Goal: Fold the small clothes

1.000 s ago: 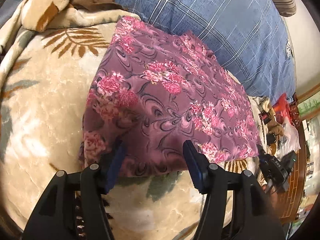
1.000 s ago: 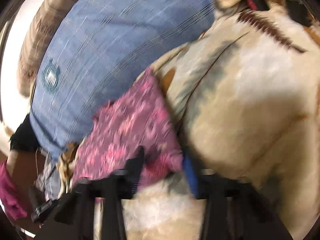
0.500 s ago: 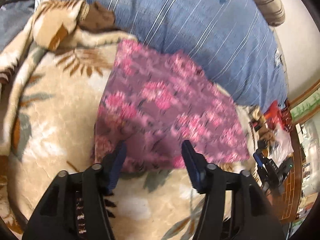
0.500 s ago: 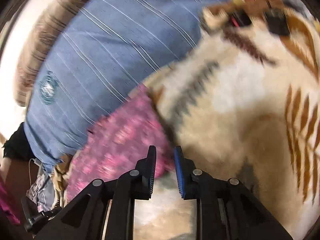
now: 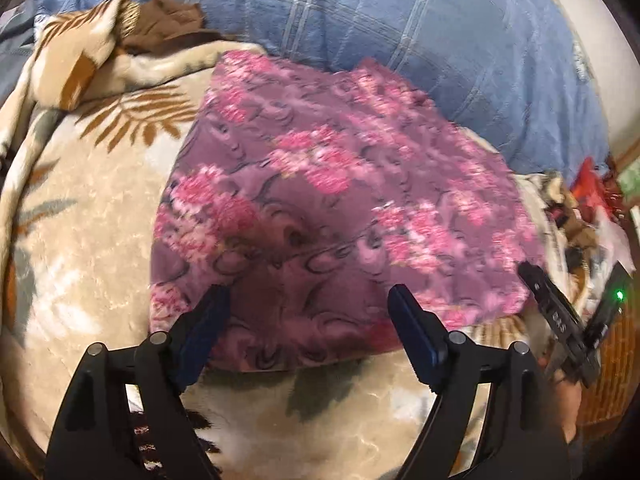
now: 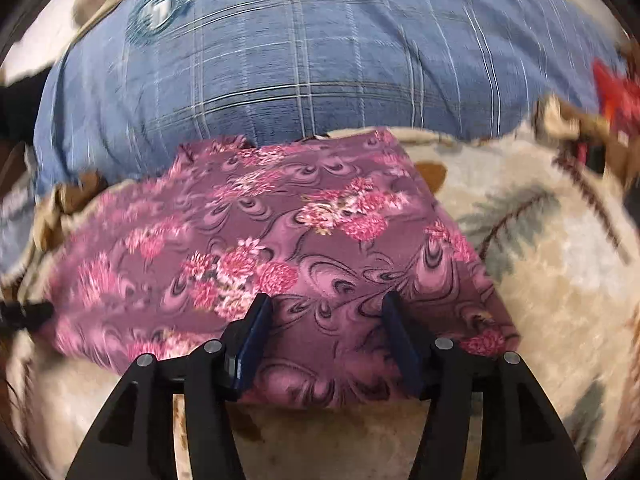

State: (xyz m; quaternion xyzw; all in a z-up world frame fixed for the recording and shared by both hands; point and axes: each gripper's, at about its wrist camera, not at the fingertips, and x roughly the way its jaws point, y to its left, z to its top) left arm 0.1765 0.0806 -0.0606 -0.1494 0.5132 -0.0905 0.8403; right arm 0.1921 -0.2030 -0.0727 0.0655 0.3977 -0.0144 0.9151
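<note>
Lying flat on a cream blanket [image 5: 80,240] with leaf patterns, the purple floral cloth [image 5: 320,208] is folded into a rough rectangle, its pink flower clusters facing up. In the right wrist view the same cloth [image 6: 280,248] fills the middle of the frame, with its near folded edge just in front of the camera. Its far edge reaches the blue plaid cover [image 5: 400,32] that rises behind the blanket.

The left tool [image 5: 308,312] has its jaws spread wide, and its blue-padded fingers [image 5: 412,328] sit over the near edge of the cloth without closing on it. Whether the pads touch the fabric cannot be told. The right tool [image 6: 326,328] is also spread, somewhat narrower, with its fingers [image 6: 256,336] set over the near edge of the cloth and fabric showing between them. In the left wrist view the right tool appears at the cloth's right corner, its dark body carrying a small green light [image 5: 619,295].

A bunched fold of the blanket lies at the far left, with a brown garment [image 5: 168,20] against it. Beyond the cloth's right side is a blurred heap of mixed items, including something red [image 5: 588,188].
</note>
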